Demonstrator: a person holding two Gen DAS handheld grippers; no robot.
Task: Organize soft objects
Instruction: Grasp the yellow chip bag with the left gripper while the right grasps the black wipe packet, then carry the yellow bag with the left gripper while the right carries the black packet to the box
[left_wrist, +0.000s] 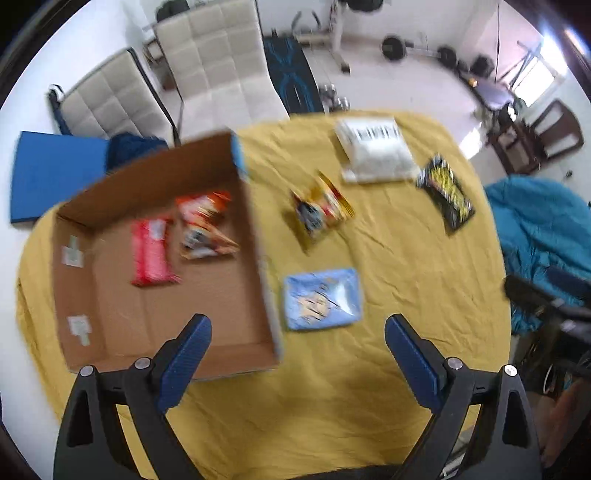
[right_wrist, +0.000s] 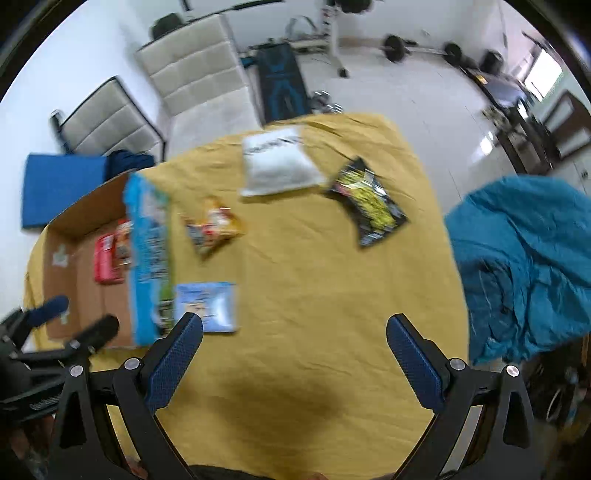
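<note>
Far left, cardboard box (left_wrist: 166, 258) on the yellow-clothed bench (left_wrist: 369, 369); I see a red pack (left_wrist: 151, 254) and an orange pack (left_wrist: 203, 225) inside. Right of it: flat blue pouch (left_wrist: 323, 299), yellow bag (left_wrist: 321, 210), white pillowy pack (left_wrist: 375, 151), black crinkly bag (left_wrist: 445, 192). My left gripper (left_wrist: 297, 328) and right gripper (right_wrist: 295, 328): jaws wide apart, holding nothing.

The bench (left_wrist: 388, 387) wears a wrinkled yellow cloth. On it: a cardboard box (left_wrist: 110, 332) at left, a blue packet (left_wrist: 322, 299) at centre, and 3 packets toward the upper right: yellow (left_wrist: 321, 208), white (left_wrist: 375, 149), black (left_wrist: 445, 194).
</note>
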